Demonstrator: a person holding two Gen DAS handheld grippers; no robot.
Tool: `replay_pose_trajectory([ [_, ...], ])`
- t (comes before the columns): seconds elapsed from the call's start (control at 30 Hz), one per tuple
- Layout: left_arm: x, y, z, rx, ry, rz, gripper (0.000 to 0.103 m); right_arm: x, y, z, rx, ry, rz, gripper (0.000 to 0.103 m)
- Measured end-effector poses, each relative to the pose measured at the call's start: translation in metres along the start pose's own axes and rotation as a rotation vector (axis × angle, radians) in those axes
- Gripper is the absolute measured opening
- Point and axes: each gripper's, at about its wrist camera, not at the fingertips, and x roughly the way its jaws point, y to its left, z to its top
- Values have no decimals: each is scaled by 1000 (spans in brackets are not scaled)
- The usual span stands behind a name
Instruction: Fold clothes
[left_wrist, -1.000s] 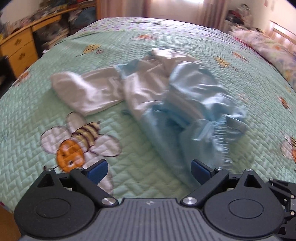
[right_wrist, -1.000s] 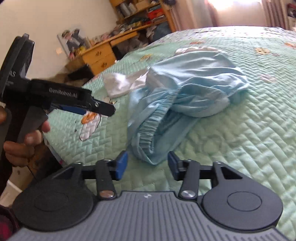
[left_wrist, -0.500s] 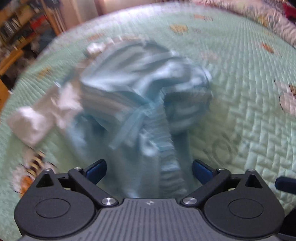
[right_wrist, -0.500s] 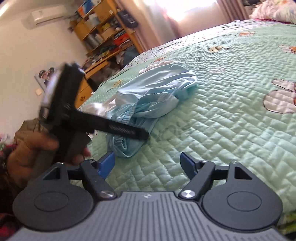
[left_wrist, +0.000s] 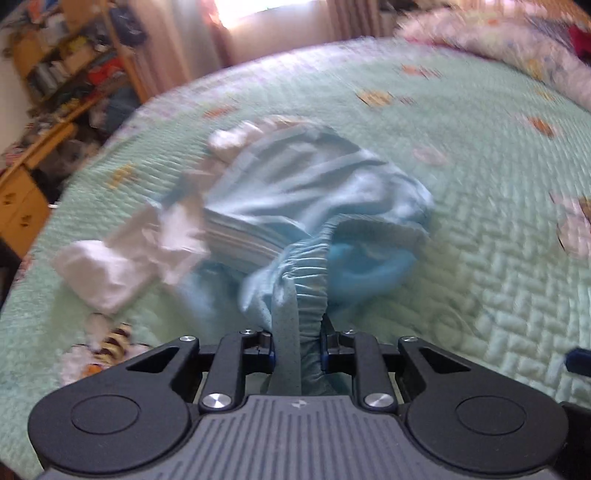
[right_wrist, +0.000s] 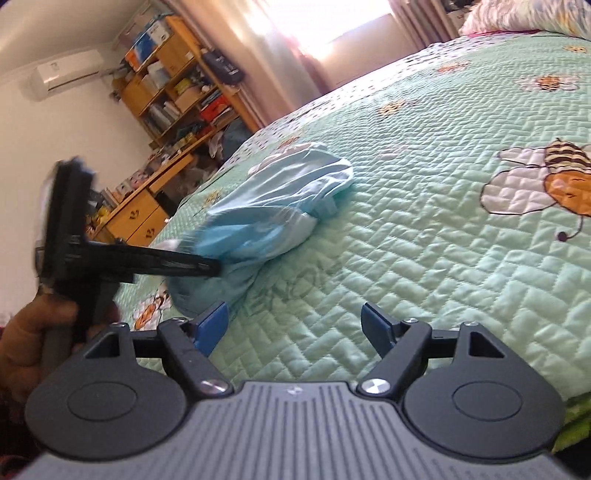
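A crumpled light-blue garment (left_wrist: 314, 206) with an elastic waistband lies on the green quilted bed; it also shows in the right wrist view (right_wrist: 273, 206). A white garment (left_wrist: 122, 262) lies against its left side. My left gripper (left_wrist: 297, 343) is shut on the blue garment's waistband edge, which runs up between the jaws. In the right wrist view the left gripper (right_wrist: 214, 266) reaches into the near end of the garment. My right gripper (right_wrist: 295, 325) is open and empty, low over the quilt to the right of the garment.
The bed quilt (right_wrist: 424, 240) has bee patterns (right_wrist: 546, 177). A wooden desk with drawers (right_wrist: 136, 218) and cluttered shelves (right_wrist: 173, 88) stand beyond the bed's left side. Pillows (left_wrist: 498, 48) lie at the far right. Curtains hang at the back.
My left gripper moved in to the blue garment and shut on its waistband. My right gripper opened wider and swung right, away from the garment.
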Motion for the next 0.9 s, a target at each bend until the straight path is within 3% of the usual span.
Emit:
replay_pose_trajectory([
  [0.07,-13,22,7,-56,-36,28,12,-2,-2,1,11,-13,-14,80],
  [0.17,-34,60,17,-150,-105,90,11,-6,-6,2,25,-33,-27,80],
  [0.27,-48,97,22,-238,-160,210,11,-6,-8,3,29,-42,-41,80],
  [0.33,-49,118,23,-277,-162,292,11,-4,-8,3,29,-38,-59,80],
  [0.4,-38,132,21,-276,-113,387,11,-1,-9,3,27,-27,-79,80],
  [0.43,-30,137,17,-286,-74,401,11,1,-10,3,26,-19,-91,80],
  [0.53,-5,150,1,-340,60,352,14,5,-11,4,30,-2,-156,83],
  [0.63,18,164,-18,-393,184,299,25,9,-11,5,36,-2,-216,85],
  [0.7,17,170,-31,-433,198,257,40,10,-8,6,2,-20,-243,86],
  [0.73,13,175,-31,-452,189,253,60,10,-5,7,-22,-26,-250,86],
  [0.77,10,180,-31,-472,180,248,68,11,-3,8,-45,-30,-255,87],
  [0.9,-9,195,-28,-517,122,237,71,18,-1,12,-51,-5,-199,87],
])
